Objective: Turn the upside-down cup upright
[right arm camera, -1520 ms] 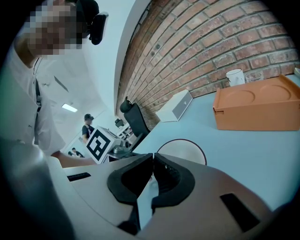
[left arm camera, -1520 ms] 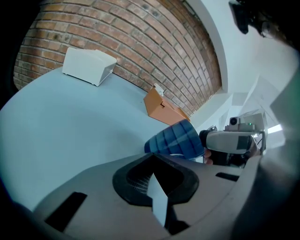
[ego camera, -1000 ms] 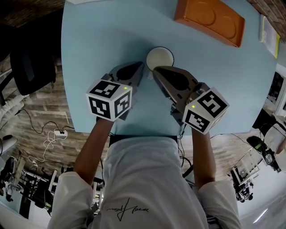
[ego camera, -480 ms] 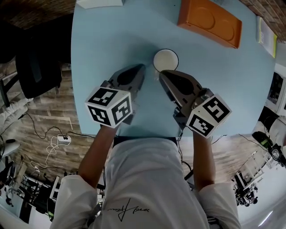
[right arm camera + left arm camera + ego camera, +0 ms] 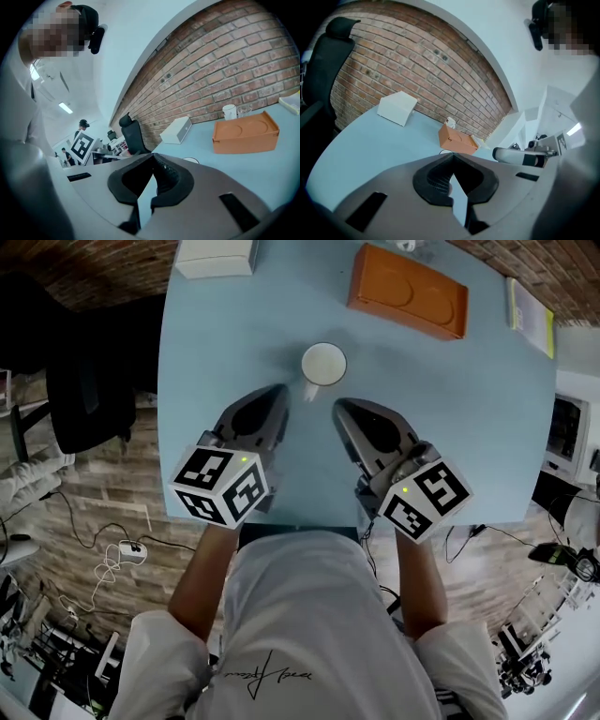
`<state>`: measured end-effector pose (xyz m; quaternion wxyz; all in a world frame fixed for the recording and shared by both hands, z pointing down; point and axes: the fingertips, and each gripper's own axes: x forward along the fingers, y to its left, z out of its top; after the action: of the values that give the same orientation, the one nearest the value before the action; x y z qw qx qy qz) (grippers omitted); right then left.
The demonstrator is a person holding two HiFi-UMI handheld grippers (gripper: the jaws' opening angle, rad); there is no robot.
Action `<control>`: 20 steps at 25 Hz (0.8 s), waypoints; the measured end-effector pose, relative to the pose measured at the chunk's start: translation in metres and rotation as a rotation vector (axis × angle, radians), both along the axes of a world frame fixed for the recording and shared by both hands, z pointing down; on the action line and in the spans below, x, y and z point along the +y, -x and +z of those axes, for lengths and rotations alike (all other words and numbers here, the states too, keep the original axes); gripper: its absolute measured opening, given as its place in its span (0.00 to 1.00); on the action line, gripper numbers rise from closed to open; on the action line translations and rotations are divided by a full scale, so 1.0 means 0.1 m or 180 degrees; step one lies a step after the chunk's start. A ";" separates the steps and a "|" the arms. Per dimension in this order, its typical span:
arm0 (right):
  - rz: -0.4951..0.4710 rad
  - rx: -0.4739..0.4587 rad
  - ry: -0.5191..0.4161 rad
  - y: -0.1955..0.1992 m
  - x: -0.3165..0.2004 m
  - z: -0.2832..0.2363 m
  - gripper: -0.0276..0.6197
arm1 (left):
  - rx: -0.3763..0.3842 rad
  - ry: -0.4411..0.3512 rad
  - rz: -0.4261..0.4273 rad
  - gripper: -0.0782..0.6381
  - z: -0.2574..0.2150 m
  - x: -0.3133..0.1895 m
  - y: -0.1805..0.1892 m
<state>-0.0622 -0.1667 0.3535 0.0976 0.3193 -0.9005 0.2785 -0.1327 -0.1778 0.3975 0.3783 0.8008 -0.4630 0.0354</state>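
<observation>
Both pressed together, empty: left gripper (image 5: 277, 393), right gripper (image 5: 341, 407); only the head view shows the cup (image 5: 323, 364) whole.

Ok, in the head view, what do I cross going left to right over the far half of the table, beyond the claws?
White rectangular box → white round cup → orange flat box with two round dents → thin yellow-edged booklet.

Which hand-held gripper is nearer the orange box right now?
Right. The right hand-held gripper lies on the person's side of the orange box, slightly left of it; the left hand-held gripper is farther left, beyond the cup.
</observation>
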 end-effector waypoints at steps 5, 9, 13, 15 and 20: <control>0.0063 0.0035 -0.0132 -0.17 0.29 -0.20 0.08 | -0.0178 -0.0204 -0.0164 0.12 -0.34 0.27 -0.01; 0.0126 0.0035 -0.0246 -0.33 0.49 -0.34 0.08 | -0.0286 -0.0333 -0.0156 0.12 -0.54 0.50 -0.15; 0.0115 0.0117 -0.0421 -0.43 0.66 -0.35 0.08 | -0.0343 -0.0431 -0.0091 0.12 -0.57 0.71 -0.29; 0.0114 0.0127 -0.0496 -0.49 0.76 -0.47 0.08 | -0.0359 -0.0494 -0.0087 0.12 -0.71 0.83 -0.35; 0.0122 0.0100 -0.0597 -0.59 1.04 -0.76 0.07 | -0.0345 -0.0605 -0.0101 0.12 -1.00 1.13 -0.42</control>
<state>-0.0032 -0.0626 0.2777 0.0760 0.3485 -0.9148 0.1897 -0.0906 -0.0645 0.2974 0.2754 0.8226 -0.4967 0.0287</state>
